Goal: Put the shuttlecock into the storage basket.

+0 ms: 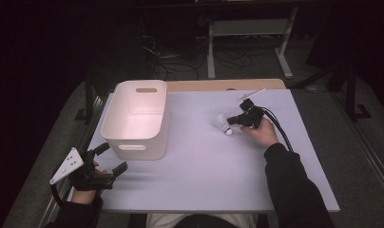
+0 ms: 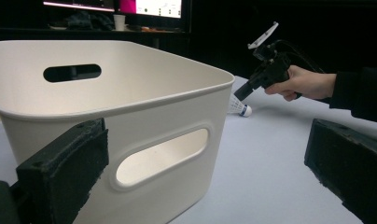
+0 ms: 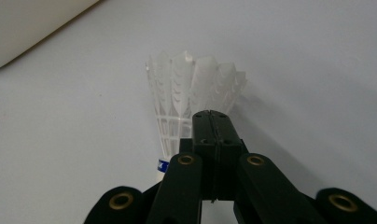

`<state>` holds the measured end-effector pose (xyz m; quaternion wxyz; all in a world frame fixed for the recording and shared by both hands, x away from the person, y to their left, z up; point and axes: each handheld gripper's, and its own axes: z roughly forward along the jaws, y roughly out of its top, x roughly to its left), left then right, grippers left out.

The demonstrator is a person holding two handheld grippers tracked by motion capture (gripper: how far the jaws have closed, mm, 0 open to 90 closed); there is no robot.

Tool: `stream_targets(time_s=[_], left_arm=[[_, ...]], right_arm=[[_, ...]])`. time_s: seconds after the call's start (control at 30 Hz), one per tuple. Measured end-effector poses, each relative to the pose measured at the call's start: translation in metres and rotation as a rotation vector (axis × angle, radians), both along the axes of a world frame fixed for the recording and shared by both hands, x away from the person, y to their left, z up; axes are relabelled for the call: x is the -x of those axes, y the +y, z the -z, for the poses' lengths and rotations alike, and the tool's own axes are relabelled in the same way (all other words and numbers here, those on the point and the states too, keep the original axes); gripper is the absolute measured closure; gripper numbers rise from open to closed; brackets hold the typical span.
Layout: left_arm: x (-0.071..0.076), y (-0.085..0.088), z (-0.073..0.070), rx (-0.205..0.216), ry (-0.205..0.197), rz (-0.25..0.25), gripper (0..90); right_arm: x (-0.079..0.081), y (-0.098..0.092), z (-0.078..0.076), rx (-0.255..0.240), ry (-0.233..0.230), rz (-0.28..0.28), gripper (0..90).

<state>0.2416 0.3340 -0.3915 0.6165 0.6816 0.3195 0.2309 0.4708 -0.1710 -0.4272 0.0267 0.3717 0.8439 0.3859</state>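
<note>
Shuttlecock (image 3: 191,88) touching shut R claw (image 3: 213,122), beyond tips

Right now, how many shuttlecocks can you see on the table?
1. The shuttlecock lies on the table, right of the white bin, at the right gripper. The bin's floor looks bare.

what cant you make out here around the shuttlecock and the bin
- Right gripper view: the shuttlecock cork end is hidden behind the right gripper; whether the shut jaws pinch a feather or merely touch it is unclear.
- High view: the shuttlecock is too small to show its grip.
- Left gripper view: the near wall of the white bin hides the bin floor; the left gripper stands open, its jaws cut off by the bottom edge.
</note>
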Motion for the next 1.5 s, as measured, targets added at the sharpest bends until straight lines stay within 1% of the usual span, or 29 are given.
stream_targets(time_s=[0.3, 0.33, 0.4, 0.5, 0.6, 0.7, 0.73, 0.77, 0.8, 0.83, 0.87, 0.93, 0.97, 1.03, 1.07, 1.1, 1.17, 1.23, 1.3, 1.37, 1.4, 1.43, 1.5], left_arm=[[0.0, 0.0, 0.0, -0.001, 0.0, 0.0, 0.0], [0.0, 0.0, 0.0, -0.001, 0.0, 0.0, 0.0], [0.0, 0.0, 0.0, -0.001, 0.0, 0.0, 0.0], [0.0, 0.0, 0.0, -0.001, 0.0, -0.001, 0.0], [0.0, 0.0, 0.0, -0.001, 0.0, 0.0, 0.0], [0.0, 0.0, 0.0, -0.001, 0.0, 0.0, 0.0], [0.0, 0.0, 0.0, -0.001, 0.0, 0.0, 0.0], [0.0, 0.0, 0.0, -0.001, 0.0, 0.0, 0.0], [0.0, 0.0, 0.0, -0.002, 0.0, 0.0, 0.0], [0.0, 0.0, 0.0, -0.001, 0.0, 0.0, 0.0], [0.0, 0.0, 0.0, -0.001, -0.001, 0.0, 0.0], [0.0, 0.0, 0.0, -0.002, 0.0, 0.0, 0.0], [0.0, 0.0, 0.0, -0.001, -0.001, 0.0, 0.0], [0.0, 0.0, 0.0, -0.001, -0.001, 0.0, 0.0], [0.0, 0.0, 0.0, -0.002, -0.001, 0.0, 0.0], [0.0, 0.0, 0.0, -0.002, -0.001, 0.0, 0.0], [0.0, 0.0, 0.0, -0.002, -0.001, 0.0, 0.0], [0.0, 0.0, 0.0, -0.002, 0.0, 0.0, 0.0], [0.0, 0.0, 0.0, -0.002, 0.0, 0.0, 0.0], [0.0, 0.0, 0.0, -0.001, 0.0, 0.0, 0.0], [0.0, 0.0, 0.0, -0.001, 0.0, 0.0, 0.0], [0.0, 0.0, 0.0, -0.001, 0.0, 0.001, 0.0], [0.0, 0.0, 0.0, -0.001, -0.001, 0.001, 0.0]], right_arm=[[0.003, -0.006, -0.01, -0.011, -0.015, 0.004, 86.4], [0.005, -0.007, -0.014, -0.014, -0.019, 0.002, 83.3], [0.006, -0.009, -0.017, -0.01, -0.021, 0.009, 79.8], [0.007, -0.01, -0.019, -0.004, -0.019, 0.042, 73.4], [0.009, -0.011, -0.023, 0.011, -0.024, 0.059, 65.0], [0.01, -0.011, -0.024, 0.021, -0.033, 0.062, 62.4], [0.011, -0.011, -0.027, 0.033, -0.042, 0.06, 57.4], [0.013, -0.01, -0.029, 0.042, -0.039, 0.065, 50.5], [0.013, -0.01, -0.03, 0.044, -0.037, 0.065, 47.6], [0.013, -0.009, -0.031, 0.058, -0.035, 0.064, 41.3], [0.014, -0.008, -0.032, 0.07, -0.034, 0.062, 39.2], [0.014, -0.008, -0.032, 0.075, -0.029, 0.061, 38.0], [0.015, -0.005, -0.035, 0.101, -0.019, 0.057, 30.3], [0.016, -0.004, -0.036, 0.111, -0.018, 0.058, 30.3], [0.017, -0.002, -0.038, 0.124, -0.018, 0.055, 20.4], [0.017, -0.001, -0.038, 0.131, -0.015, 0.052, 17.7], [0.018, 0.0, -0.039, 0.137, -0.014, 0.047, 17.0], [0.018, 0.002, -0.039, 0.14, -0.008, 0.037, 12.9], [0.018, 0.002, -0.039, 0.139, -0.007, 0.032, 12.7], [0.018, 0.004, -0.038, 0.142, 0.008, 0.023, 2.7], [0.017, 0.005, -0.037, 0.148, 0.017, 0.024, 0.0], [0.016, 0.007, -0.035, 0.152, 0.027, 0.022, 0.0], [0.015, 0.008, -0.032, 0.152, 0.033, 0.013, 0.0]])
